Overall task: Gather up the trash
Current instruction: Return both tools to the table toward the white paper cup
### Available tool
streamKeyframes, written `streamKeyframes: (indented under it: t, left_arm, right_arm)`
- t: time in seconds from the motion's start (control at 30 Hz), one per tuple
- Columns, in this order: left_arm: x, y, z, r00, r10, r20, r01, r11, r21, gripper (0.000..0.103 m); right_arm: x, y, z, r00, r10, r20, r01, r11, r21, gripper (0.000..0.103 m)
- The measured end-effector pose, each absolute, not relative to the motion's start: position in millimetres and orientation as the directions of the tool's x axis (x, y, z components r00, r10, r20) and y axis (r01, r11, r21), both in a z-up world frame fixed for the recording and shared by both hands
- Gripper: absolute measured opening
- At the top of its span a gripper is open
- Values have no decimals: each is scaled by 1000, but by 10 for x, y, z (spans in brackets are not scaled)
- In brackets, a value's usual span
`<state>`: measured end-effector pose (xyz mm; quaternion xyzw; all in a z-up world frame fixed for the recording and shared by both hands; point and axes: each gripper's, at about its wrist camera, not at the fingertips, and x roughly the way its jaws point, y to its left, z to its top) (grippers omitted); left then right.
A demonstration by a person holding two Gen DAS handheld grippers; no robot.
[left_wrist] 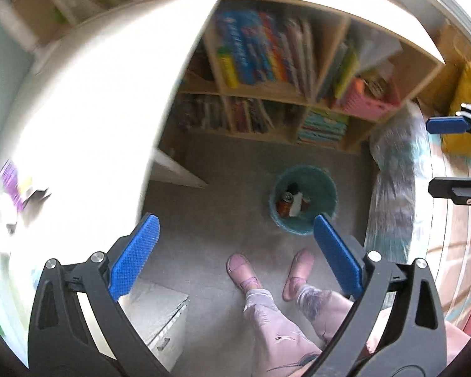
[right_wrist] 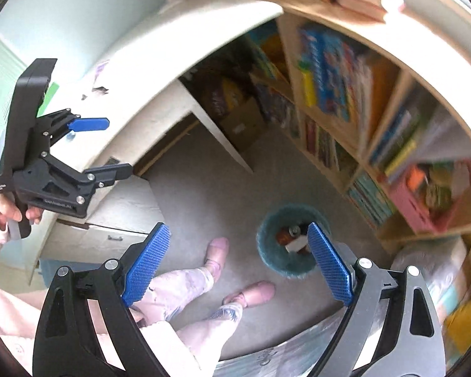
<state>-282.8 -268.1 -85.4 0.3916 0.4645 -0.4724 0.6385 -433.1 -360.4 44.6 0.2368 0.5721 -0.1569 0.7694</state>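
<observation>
My left gripper (left_wrist: 235, 254) is wide open with nothing in it. My right gripper (right_wrist: 238, 264) is wide open too, and it holds nothing. Both look down at the grey floor (left_wrist: 216, 182). A small blue-green bin (left_wrist: 303, 202) stands there, just past my pink shoes (left_wrist: 241, 268). Inside the bin I see an orange can (left_wrist: 284, 204) and a white scrap (left_wrist: 296, 204). The white desk (left_wrist: 88, 119) is on the left. Far behind the bin is a wooden bookshelf (left_wrist: 285, 72) full of books.

Bare carpet (left_wrist: 223, 188) open around teal bin (left_wrist: 303, 202); bookshelf (left_wrist: 298, 72) behind, white counter (left_wrist: 88, 100) left, person's feet (left_wrist: 241, 267) just before it.
</observation>
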Motion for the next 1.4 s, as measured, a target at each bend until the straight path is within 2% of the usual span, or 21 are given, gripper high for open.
streamKeyframes:
  t: [0.23, 0.57, 0.97, 1.4]
  left_arm:
    - [-2296, -2242, -552, 219, -269, -938, 911, 402, 97, 96]
    - [-1493, -1587, -357, 308, -245, -919, 794, 598, 106, 96]
    - [-658, -909, -247, 373, -186, -909, 681, 720, 132, 96]
    - [-1, -373, -231, 392, -137, -910, 602, 786, 142, 96]
  right_arm:
    - [-3665, -3467, 596, 327, 44, -944, 412, 892, 184, 89]
    - [-2683, -3166, 732, 348, 78, -934, 243, 955, 170, 89]
    - [-1559, -2687, 741, 347, 149, -926, 35, 985, 171, 89]
    - [-671, -2244, 556, 308, 202, -930, -102, 979, 179, 89]
